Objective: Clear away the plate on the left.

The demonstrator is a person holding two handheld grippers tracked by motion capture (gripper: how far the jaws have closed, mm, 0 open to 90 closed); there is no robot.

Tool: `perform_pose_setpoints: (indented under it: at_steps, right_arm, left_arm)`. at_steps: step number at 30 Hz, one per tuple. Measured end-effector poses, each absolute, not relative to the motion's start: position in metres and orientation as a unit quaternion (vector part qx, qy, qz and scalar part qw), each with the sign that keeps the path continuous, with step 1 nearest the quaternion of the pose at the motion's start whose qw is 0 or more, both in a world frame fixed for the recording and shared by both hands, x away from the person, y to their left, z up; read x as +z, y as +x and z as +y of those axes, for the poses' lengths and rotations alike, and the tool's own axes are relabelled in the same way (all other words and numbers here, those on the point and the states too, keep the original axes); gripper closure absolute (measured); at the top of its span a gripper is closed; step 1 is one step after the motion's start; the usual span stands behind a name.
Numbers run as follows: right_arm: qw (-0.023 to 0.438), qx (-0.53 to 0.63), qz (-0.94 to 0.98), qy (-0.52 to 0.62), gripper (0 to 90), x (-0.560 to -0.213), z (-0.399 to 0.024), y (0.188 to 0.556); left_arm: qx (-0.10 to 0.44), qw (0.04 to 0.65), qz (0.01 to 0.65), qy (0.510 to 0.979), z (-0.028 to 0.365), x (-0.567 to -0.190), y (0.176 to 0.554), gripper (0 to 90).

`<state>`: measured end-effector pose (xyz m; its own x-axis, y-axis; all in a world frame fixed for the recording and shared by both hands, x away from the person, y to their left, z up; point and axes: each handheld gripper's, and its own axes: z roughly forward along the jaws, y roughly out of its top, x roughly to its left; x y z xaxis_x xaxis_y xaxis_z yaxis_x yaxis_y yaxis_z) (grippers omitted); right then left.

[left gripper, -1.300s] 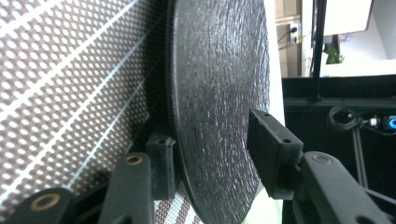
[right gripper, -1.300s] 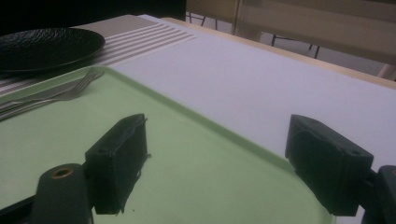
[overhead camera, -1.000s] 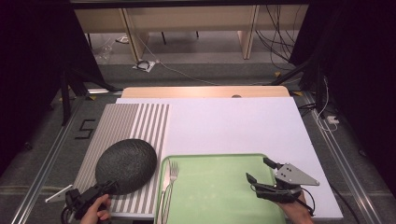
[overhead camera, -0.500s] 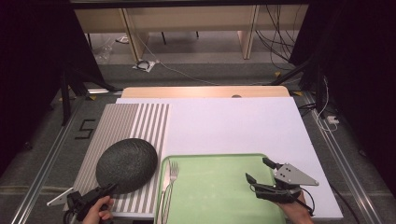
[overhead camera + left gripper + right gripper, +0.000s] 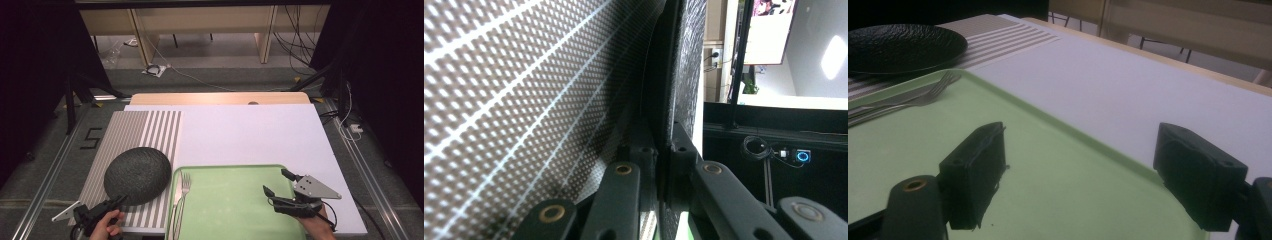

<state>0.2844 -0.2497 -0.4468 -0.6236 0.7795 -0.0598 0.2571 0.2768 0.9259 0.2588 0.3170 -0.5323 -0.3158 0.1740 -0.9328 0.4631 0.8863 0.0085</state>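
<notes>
Nearest, at the left: left tongs (image 5: 116,202) pinching the near rim of the black plate (image 5: 137,175), jaws pressed on either side of its edge as the left gripper view confirms. Held by the rim probably to lift or slide it, since a flat plate offers no other purchase. Resting partly on the striped placemat (image 5: 145,130), right edge just beside the green tray (image 5: 235,200).

At the right: right tongs (image 5: 285,187) spread wide, empty, hovering low over the tray's right part, likely waiting for a turn.

On the tray's left strip: fork (image 5: 184,192) and, seemingly, a second piece of cutlery alongside it, handles toward the person, parked clear of the middle.

Farther: bare white table (image 5: 250,130) top, wooden edge behind.
</notes>
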Motion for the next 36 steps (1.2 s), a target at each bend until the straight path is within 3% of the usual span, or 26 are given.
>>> perform_pose_setpoints:
  at_steps: [36]
  right_arm:
    - [0.265, 0.493, 0.755, 0.342, 21.8, -0.446, -0.251, 0.284]
  left_arm:
    - [-0.188, 0.6, 0.741, 0.236, 0.288, -0.52, 0.263, 85.3]
